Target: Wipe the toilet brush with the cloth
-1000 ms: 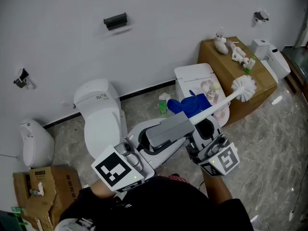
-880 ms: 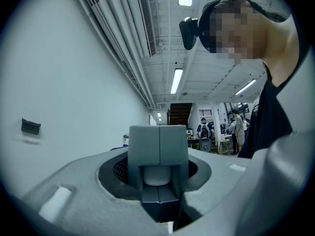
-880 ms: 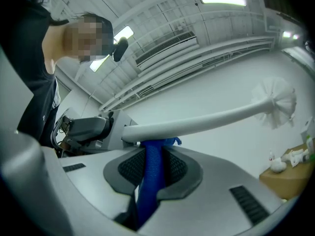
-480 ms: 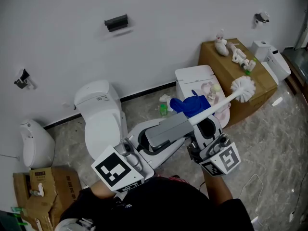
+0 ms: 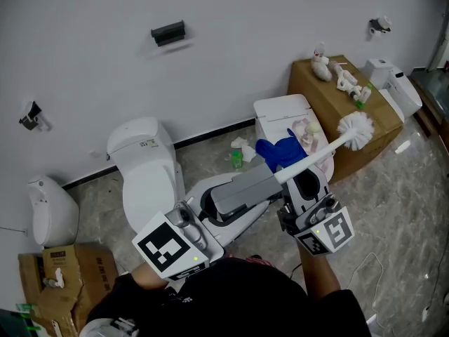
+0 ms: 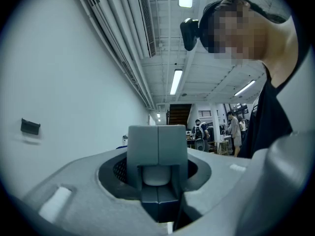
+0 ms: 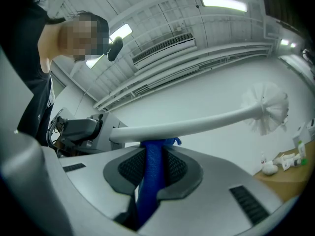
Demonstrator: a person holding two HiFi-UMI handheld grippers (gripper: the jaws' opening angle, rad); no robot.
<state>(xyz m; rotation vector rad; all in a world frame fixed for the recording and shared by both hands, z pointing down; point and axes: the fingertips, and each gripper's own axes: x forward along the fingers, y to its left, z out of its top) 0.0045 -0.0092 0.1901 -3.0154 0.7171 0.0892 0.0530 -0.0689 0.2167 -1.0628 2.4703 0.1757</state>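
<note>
The toilet brush has a grey block handle (image 5: 245, 188), a white shaft (image 5: 319, 154) and a white bristle head (image 5: 356, 129); it is held roughly level over the toilets. My left gripper (image 5: 223, 201) is shut on the grey handle (image 6: 157, 154), which fills the space between its jaws. My right gripper (image 5: 299, 185) is shut on a blue cloth (image 5: 280, 151). The cloth (image 7: 150, 181) rises from the jaws and touches the underside of the shaft (image 7: 197, 124) near the handle end. The bristle head (image 7: 268, 107) is bare at the far right.
A white toilet (image 5: 144, 167) stands at left, another toilet's tank (image 5: 284, 114) lies behind the cloth. A brown cardboard box (image 5: 344, 100) carries small items. A green bottle (image 5: 237, 159) sits on the floor. A urinal (image 5: 49, 209) and a carton (image 5: 59, 272) are far left.
The right gripper and the blue cloth have shifted slightly to the right along the shaft, toward the bristle head. The left gripper and the brush have stayed where they were.
</note>
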